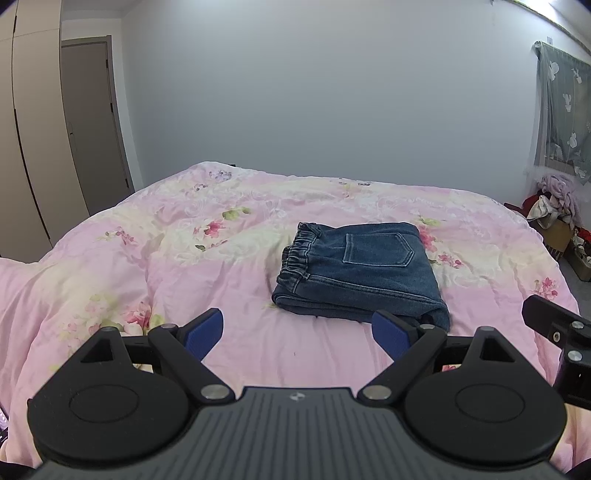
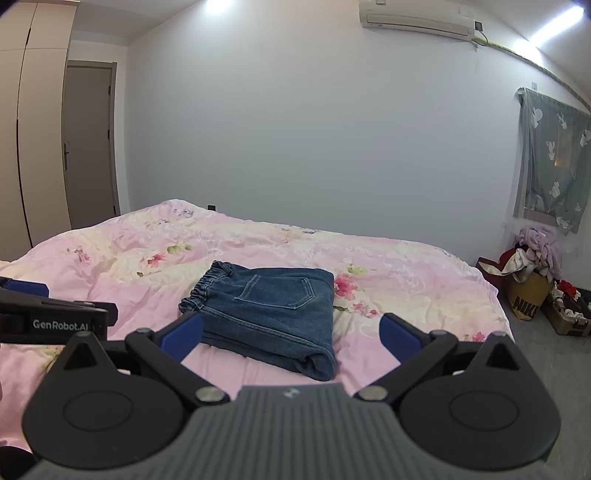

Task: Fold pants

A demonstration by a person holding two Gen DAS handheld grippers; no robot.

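The left gripper (image 1: 297,332) hangs with its blue pads spread wide and nothing between them, held back from the cloth at about 6 o'clock of the bundle. The right gripper (image 2: 291,334) is likewise spread and empty, low over the near edge of the bed. Both stand apart from the denim, which suggests the folding is finished and the tools are drawn clear so as not to disturb it.

The pants (image 1: 360,273) lie just beyond the pads, at 12 to 1 o'clock from the left gripper, folded into a compact rectangle. The elastic waistband faces 9 o'clock, a back pocket sits on top, and the rolled fold edge is nearest the cameras. They rest on the pink floral duvet (image 1: 147,258), roughly at its middle, where a flat patch lets the stack sit square.

Readable writing: "GenRobot.AI" on the side of the left gripper as seen from the right wrist view, at 9 o'clock. On the floor at 3 o'clock, a brown bag (image 2: 526,301) stuffed with clothes reads "NIKE". An air conditioner (image 2: 417,18) hangs high at 1 o'clock; its markings are too small to read.
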